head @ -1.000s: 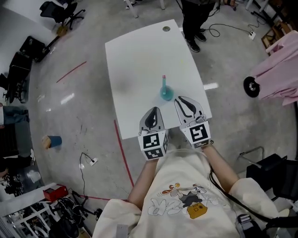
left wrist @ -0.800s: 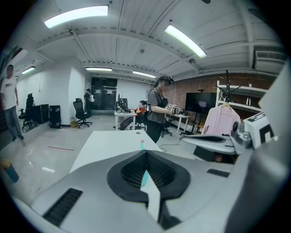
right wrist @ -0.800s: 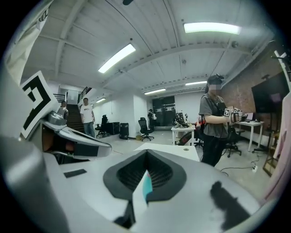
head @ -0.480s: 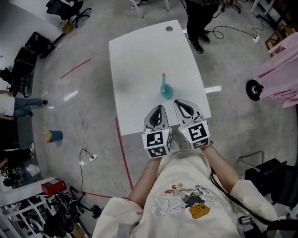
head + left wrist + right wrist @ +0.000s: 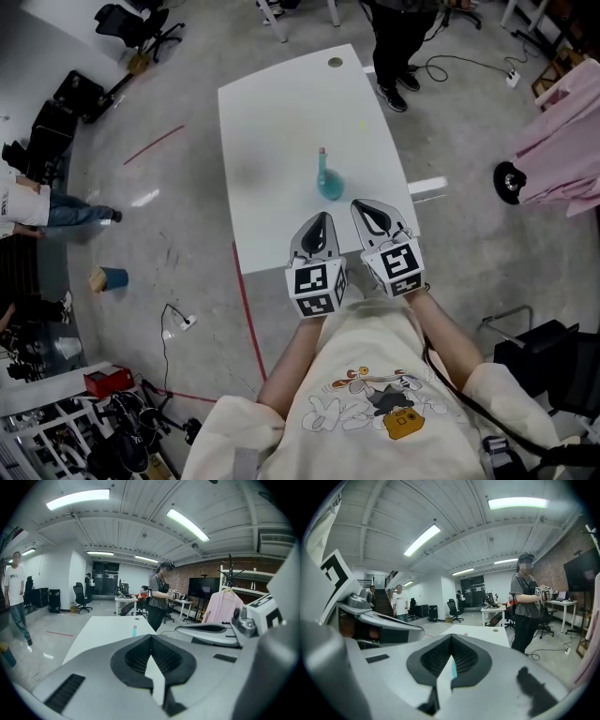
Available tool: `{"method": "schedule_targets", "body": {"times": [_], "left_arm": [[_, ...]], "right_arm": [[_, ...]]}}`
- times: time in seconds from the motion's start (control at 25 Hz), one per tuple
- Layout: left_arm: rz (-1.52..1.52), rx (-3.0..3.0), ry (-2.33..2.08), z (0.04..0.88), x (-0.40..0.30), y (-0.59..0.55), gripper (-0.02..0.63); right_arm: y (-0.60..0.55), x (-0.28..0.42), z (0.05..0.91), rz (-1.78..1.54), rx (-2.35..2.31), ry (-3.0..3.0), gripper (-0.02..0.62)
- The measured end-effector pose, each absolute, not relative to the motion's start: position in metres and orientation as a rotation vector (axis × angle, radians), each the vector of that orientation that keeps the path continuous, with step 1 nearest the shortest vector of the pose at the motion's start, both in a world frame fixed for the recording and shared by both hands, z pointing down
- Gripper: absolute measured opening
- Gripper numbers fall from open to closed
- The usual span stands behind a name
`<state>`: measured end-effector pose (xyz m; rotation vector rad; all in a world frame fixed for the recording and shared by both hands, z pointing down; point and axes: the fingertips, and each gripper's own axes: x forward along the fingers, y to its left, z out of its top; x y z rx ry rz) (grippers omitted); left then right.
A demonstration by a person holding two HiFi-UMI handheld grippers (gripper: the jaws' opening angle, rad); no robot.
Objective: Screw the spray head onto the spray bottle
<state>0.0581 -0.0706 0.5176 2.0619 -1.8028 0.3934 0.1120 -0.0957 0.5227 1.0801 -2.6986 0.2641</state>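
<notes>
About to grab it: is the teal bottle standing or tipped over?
Standing: the bottle rests on its wide base on the table, neck up.

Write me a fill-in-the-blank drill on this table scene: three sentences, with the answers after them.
1. The teal bottle stands ____ on the white table.
2. The jaws of the left gripper and of the right gripper are ____.
3. The number of bottles on the table is ____.
Missing words: upright; shut; one.
</notes>
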Motion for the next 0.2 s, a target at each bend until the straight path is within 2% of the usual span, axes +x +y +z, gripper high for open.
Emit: {"method": "schedule_targets", "body": {"times": [0.2], "left_arm": [[0.389, 2.092, -1.794, 0.5065, 0.0683, -0.0737, 0.006]], "right_arm": [[-0.0895, 0.1145, 0.5165, 0.258, 1.066, -2.695, 0.005]]}}
